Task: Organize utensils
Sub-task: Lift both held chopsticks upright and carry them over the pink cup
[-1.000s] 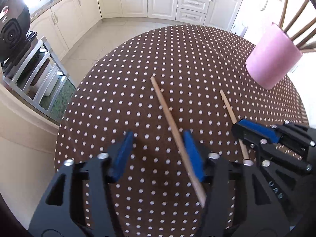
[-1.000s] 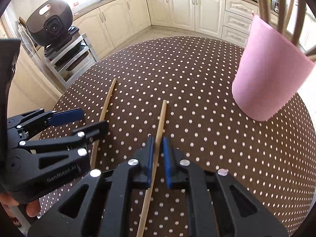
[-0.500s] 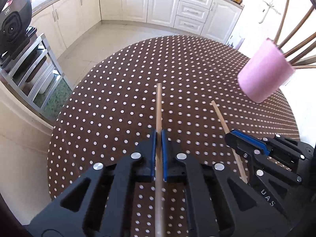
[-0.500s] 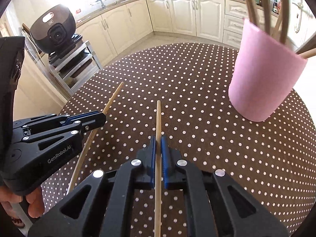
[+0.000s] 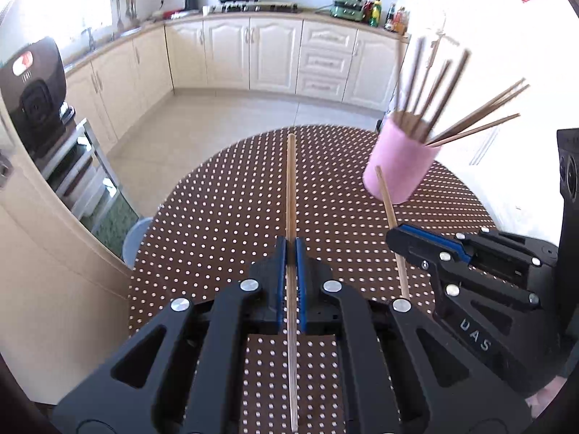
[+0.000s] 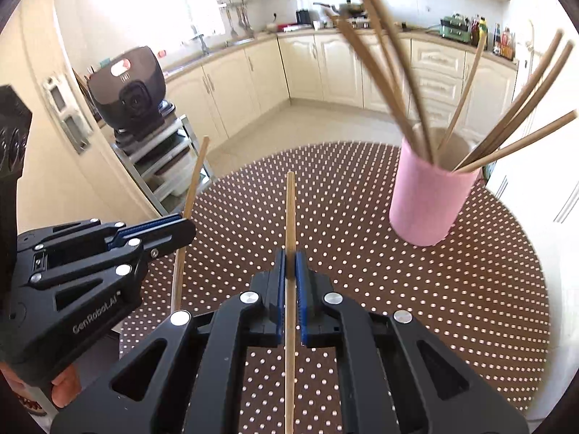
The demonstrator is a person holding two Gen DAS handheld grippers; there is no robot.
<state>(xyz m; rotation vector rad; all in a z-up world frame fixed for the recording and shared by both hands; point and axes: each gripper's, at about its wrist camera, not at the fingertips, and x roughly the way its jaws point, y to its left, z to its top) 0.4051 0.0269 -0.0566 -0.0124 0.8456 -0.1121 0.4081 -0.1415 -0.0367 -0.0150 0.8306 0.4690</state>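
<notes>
Each gripper holds one wooden chopstick above the round brown dotted table (image 5: 224, 217). My left gripper (image 5: 290, 249) is shut on a chopstick (image 5: 290, 188) that runs straight out ahead. My right gripper (image 6: 289, 258) is shut on another chopstick (image 6: 290, 209). In the left wrist view the right gripper (image 5: 398, 238) shows at the right with its chopstick (image 5: 386, 199). The left gripper (image 6: 181, 226) and its chopstick (image 6: 193, 181) show at the left of the right wrist view. A pink cup (image 6: 430, 199) (image 5: 400, 166) with several chopsticks stands upright at the table's far right.
A black cooker (image 6: 128, 86) sits on a metal rack (image 6: 163, 159) left of the table. Cream kitchen cabinets (image 5: 275, 58) line the far wall across a tiled floor (image 5: 217, 130). A person's fingers (image 6: 63, 390) show under the left gripper.
The left gripper closed on its chopstick, which lay on the table a second ago. Both grippers then rose with their chopsticks, and the view tilted up to show more of the kitchen.
</notes>
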